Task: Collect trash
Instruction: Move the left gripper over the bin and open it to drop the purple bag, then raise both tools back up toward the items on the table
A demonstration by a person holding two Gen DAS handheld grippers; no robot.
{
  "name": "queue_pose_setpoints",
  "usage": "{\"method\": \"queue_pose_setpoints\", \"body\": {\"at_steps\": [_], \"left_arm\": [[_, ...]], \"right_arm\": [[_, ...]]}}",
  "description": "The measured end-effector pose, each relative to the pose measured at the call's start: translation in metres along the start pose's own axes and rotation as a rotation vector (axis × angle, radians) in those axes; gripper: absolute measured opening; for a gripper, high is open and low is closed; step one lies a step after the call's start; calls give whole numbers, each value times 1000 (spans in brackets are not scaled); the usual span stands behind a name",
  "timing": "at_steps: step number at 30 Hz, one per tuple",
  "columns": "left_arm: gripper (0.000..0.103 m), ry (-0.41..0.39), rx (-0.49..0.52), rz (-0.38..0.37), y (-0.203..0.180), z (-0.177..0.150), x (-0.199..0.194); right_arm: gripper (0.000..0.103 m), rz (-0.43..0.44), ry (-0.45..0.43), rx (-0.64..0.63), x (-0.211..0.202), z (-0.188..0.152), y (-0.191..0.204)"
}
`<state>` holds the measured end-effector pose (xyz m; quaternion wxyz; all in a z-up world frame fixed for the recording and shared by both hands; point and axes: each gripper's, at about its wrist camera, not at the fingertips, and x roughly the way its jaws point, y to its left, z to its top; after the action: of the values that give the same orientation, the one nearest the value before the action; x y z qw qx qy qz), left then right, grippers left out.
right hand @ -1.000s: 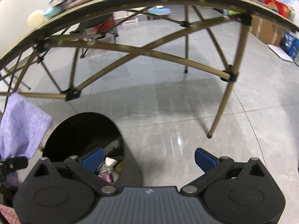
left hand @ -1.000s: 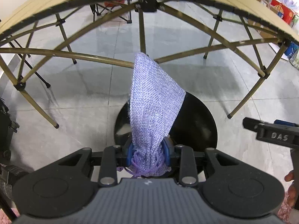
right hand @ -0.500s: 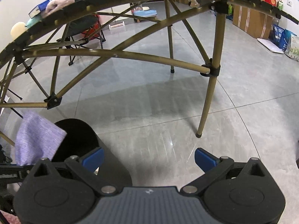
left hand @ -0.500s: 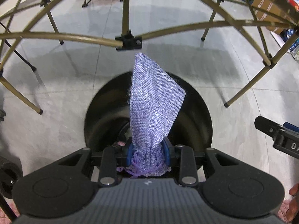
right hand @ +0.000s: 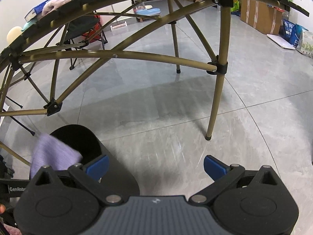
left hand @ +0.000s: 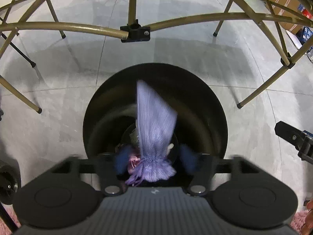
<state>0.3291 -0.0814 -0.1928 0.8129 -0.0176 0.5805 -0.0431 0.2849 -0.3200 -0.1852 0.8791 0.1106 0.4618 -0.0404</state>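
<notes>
My left gripper (left hand: 156,161) points steeply down over the black bin (left hand: 219,105), jaws opening, the purple pouch (left hand: 154,135) loose between them, long axis pointing into the bin. My right gripper (right hand: 154,166) idles beside it, jaws wide and empty.

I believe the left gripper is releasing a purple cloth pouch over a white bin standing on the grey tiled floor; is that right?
Not quite: the bin is black, not white, as the left wrist view shows. The rest holds: the left gripper, its jaws opening, has the purple cloth pouch between them above the bin's mouth, and the bin stands on the grey tiled floor.
</notes>
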Motion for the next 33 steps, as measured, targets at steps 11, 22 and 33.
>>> {"method": "queue_pose_setpoints", "body": {"at_steps": [11,22,33], "left_arm": [[103,-39,30,37,-4,0,-5],[103,-70,41,34,-3,0,-12],[103,-169,61,18,-3,-1,-41]], "right_arm": [[103,-2,-8,6,-2,0,-2],[103,-1,-11,8,-4,0,-3],[103,2,-49,14,-15,1,-3]]}}
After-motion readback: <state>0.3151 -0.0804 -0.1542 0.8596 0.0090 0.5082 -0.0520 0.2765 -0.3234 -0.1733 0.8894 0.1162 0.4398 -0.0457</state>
